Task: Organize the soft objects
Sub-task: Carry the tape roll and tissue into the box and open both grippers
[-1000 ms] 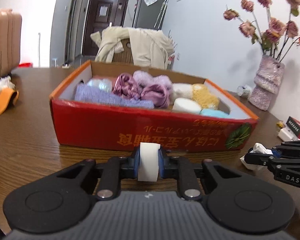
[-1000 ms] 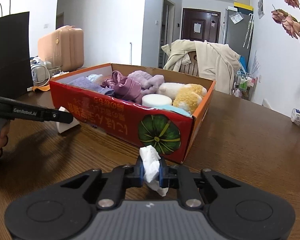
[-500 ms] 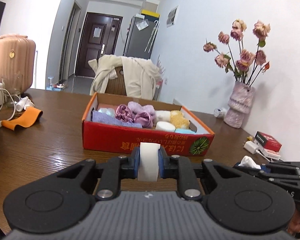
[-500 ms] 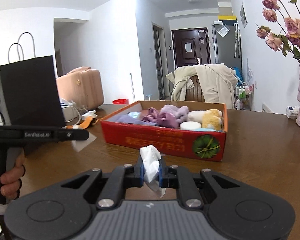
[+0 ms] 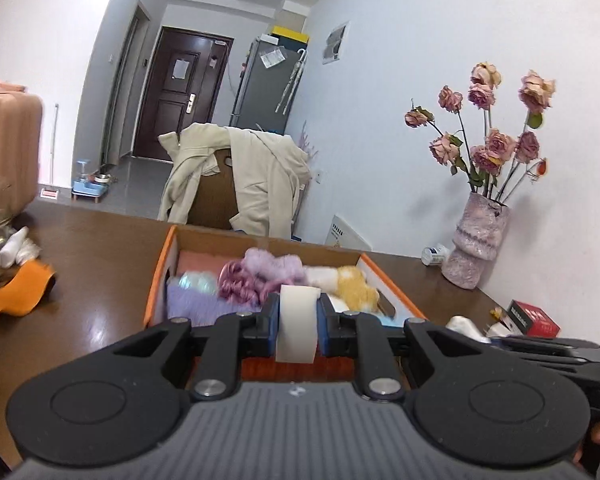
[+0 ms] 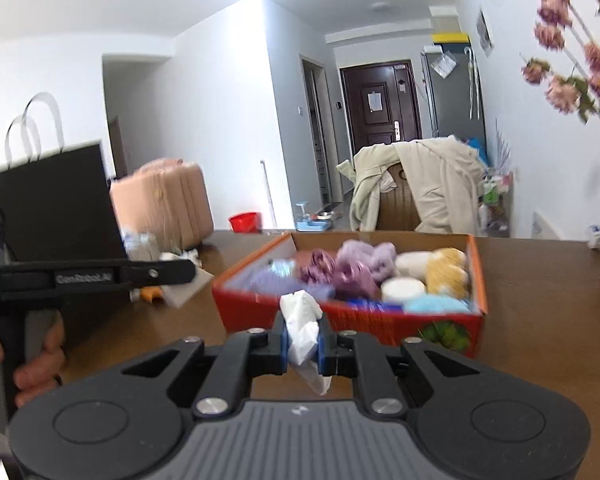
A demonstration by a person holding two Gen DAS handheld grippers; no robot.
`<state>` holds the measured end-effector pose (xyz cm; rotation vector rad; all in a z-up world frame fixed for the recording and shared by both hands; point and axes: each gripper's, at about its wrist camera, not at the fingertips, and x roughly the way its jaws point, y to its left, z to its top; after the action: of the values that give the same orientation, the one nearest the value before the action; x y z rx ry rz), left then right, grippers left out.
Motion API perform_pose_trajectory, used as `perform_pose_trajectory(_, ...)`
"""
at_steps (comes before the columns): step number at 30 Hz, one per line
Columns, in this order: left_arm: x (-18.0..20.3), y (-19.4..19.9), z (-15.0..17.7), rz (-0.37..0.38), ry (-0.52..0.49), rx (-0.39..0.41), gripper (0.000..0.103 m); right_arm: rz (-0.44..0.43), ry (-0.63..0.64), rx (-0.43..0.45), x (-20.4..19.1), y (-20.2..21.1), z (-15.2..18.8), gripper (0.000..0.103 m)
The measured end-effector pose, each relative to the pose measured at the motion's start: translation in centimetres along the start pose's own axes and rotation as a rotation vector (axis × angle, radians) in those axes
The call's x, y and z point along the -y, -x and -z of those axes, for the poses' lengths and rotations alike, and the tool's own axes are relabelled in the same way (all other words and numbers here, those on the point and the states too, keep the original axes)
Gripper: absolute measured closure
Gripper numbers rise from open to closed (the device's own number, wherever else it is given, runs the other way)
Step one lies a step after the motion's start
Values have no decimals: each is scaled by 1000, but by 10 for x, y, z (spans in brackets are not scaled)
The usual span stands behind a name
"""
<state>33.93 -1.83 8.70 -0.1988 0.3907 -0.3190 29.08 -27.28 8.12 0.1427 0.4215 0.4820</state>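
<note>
Both claws have risen off the brown wood surface (image 6: 540, 280) toward the red cardboard box (image 6: 348, 316). Left claw (image 5: 298, 320) clamps a white foam block (image 5: 297, 322); right claw (image 6: 303, 340) pinches crumpled white tissue (image 6: 302, 328), probably by a loose fold, so it may slip out short of the crowded box.

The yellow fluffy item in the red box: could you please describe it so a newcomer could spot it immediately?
Find the red cardboard box on the brown wooden table. Look inside at the end whose outer wall bears a green pumpkin picture. There lies the yellow fluffy item, the only yellow piece, between a cream plush and a light blue one.
</note>
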Motion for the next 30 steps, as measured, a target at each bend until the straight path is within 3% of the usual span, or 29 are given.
perform_pose_trajectory(7,-24,-87,-27,-15,38,-72,84,-39,-150,-78,24,-102,-38,90)
perform_pose_trajectory(13,-42,-154,-22,-35,84,-206,84,27,-166,-200,33,-184,-25,90)
perform_pose_trajectory(20,-35,-195,6,-45,42,-338,83,109,-110,-307,32,-215,-8,89)
perform_pose_trajectory(23,-39,-196,15,-67,47,-346,77,123,-82,-326,29,-216,-10,85)
perform_pose_trajectory(24,-39,-194,13,-71,47,-342,69,122,-79,-331,29,-216,-12,82)
perform_pose_trajectory(25,-41,-188,10,-71,56,-334,55,118,-79,-334,28,-215,-13,78)
perform_pose_trajectory(26,-43,-181,6,-73,62,-317,48,108,-78,-327,28,-211,-15,74)
perform_pose_trajectory(27,-42,-175,0,-80,59,-296,43,96,-81,-314,28,-206,-18,59)
perform_pose_trajectory(28,-41,-168,-5,-91,52,-276,43,93,-82,-301,26,-200,-22,40)
perform_pose_trajectory(30,-42,-151,-17,-98,50,-243,40,88,-77,-264,21,-184,-29,35)
